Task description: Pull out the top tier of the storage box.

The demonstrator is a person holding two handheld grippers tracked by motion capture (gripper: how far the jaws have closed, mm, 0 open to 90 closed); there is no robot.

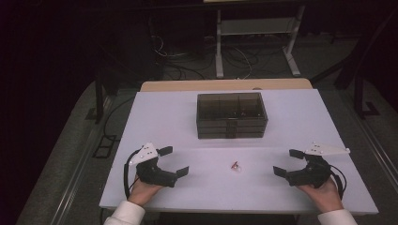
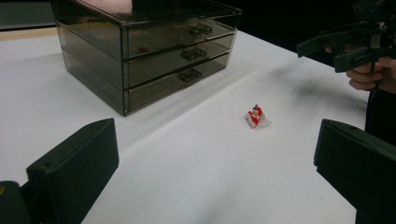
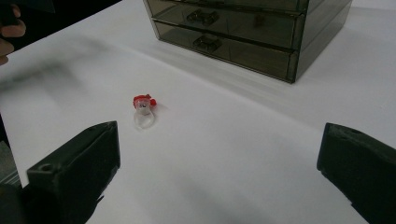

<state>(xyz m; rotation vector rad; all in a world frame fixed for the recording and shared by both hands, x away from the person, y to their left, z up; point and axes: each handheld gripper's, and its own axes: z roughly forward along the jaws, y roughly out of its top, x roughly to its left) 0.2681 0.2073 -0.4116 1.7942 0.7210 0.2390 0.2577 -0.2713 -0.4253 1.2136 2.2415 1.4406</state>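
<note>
**Black tongs, white plates, pale sleeves**

The left tongs (image 1: 175,161) and the right tongs (image 1: 286,161) are matte black, each with two blocky, flat-faced jaws. Each carries a pale three-cornered plate on top; the left one shows small dark dots, possibly screws. A black cable loops from the rear of each. The left jaw in each gripper view has a small round hole in its top edge. The person wears white or cream cuffed sleeves (image 1: 126,213).
</note>
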